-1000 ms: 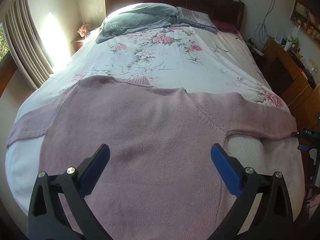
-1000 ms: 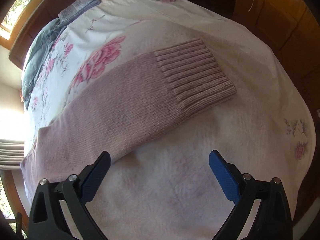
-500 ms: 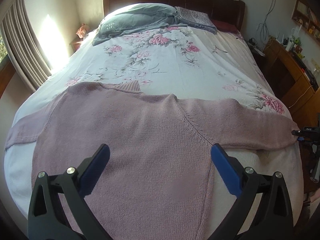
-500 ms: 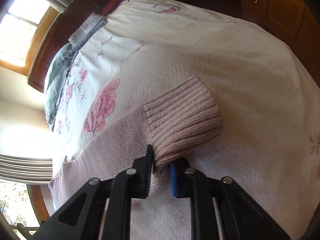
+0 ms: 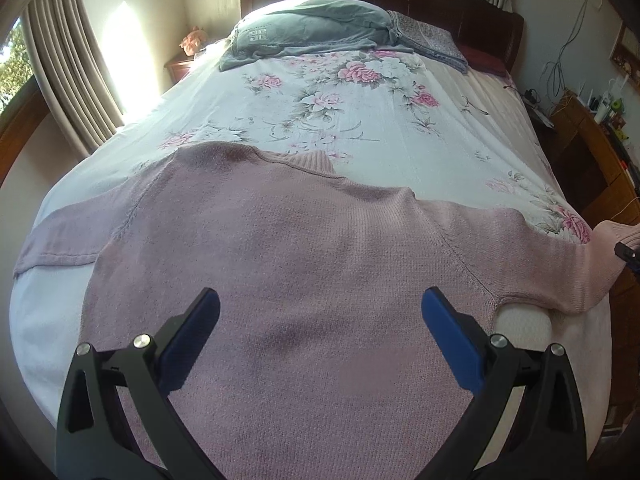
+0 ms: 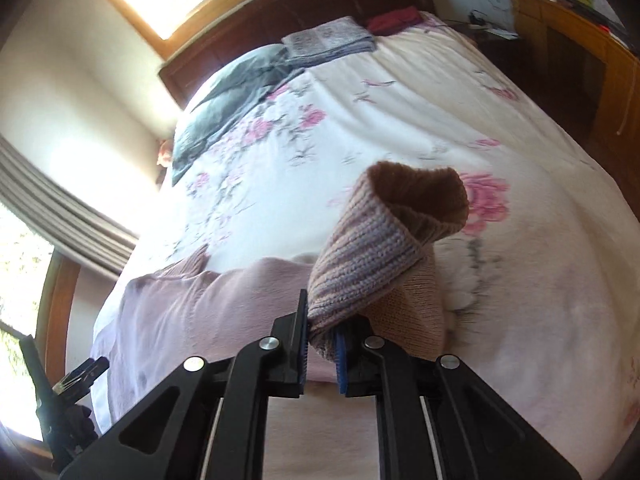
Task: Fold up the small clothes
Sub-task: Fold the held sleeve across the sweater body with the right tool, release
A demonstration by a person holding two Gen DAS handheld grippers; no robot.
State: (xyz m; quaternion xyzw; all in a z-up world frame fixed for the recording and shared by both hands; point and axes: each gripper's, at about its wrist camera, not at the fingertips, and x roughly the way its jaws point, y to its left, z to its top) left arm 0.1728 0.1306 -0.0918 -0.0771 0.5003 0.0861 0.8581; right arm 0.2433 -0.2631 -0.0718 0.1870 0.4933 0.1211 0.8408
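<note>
Sweater (image 5: 320, 280) lies flat on bed (image 5: 380, 128), body spread across the near end, collar pointing toward the pillow (image 5: 312, 28).

Far left: L sleeve (image 5: 60, 240) flat, cuff near the bed edge. It's unheld, so if the body gets dragged it could slide off the side.

Centre: L gripper (image 5: 320, 328) hovers over the body w/ fingers spread wide, gripping nothing. Nothing pins the torso. Risk: any sideways pull from the other arm shifts or wrinkles the whole piece, fold line goes crooked.

Right: R sleeve (image 5: 540, 256) lifted at its end. R gripper (image 6: 322, 352) pinches the ribbed cuff (image 6: 384, 248) tight; cuff curls open above the fingers. Bite looks shallow and near the cuff's edge, so the knit could slip out mid-carry. Knit is stretchy too: pulling too hard prob stretches the sleeve instead of folding it, and the sleeve could twist so it lands rolled, not flat. Also sleeve sits close to the R bed edge; a drop there may go over the side.
</note>
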